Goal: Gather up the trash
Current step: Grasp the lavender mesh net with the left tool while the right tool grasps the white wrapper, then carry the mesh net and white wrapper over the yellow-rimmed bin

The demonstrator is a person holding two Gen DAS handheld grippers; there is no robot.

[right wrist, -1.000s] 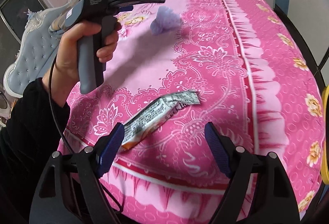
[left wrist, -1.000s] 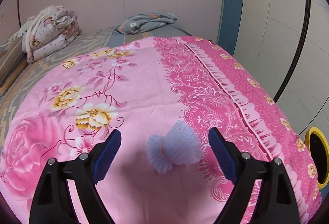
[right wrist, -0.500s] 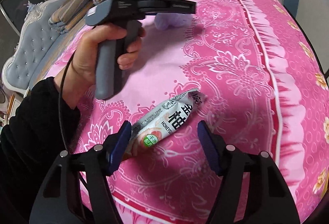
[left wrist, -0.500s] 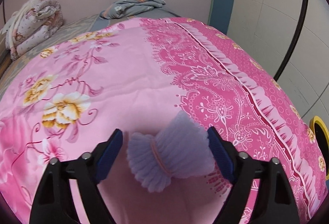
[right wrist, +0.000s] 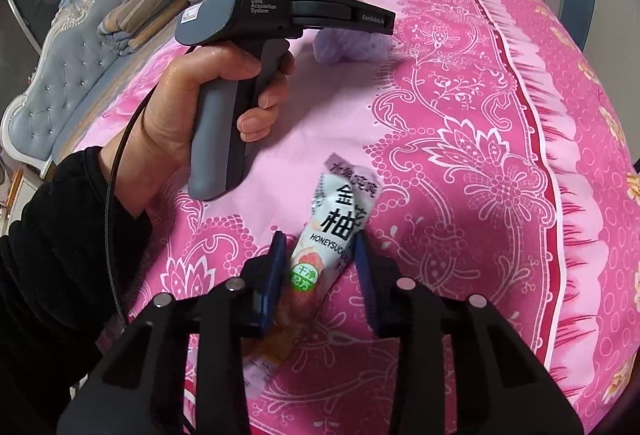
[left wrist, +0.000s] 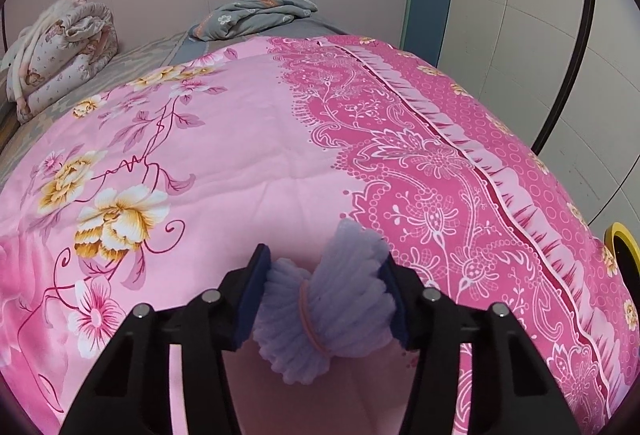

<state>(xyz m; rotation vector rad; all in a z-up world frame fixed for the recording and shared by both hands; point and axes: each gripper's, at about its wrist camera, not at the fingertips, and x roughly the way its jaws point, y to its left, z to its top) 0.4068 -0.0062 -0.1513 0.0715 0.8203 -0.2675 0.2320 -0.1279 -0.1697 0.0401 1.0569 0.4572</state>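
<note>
both sets of jaws have just been closing since the earlier frames. left gripper (left wrist: 324,299) now presses its blue pads onto the purple foam net (left wrist: 320,311) lying on the pink quilt (left wrist: 240,139). right gripper (right wrist: 320,275) has clenched around the snack wrapper (right wrist: 332,235), pads touching its edges, nearer the quilt's patterned border.

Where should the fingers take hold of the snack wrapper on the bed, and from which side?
Grip the snack wrapper across its narrow width near the lower half, coming from above. It lies flat and long on the pink quilt, so only its long edges offer purchase.
</note>
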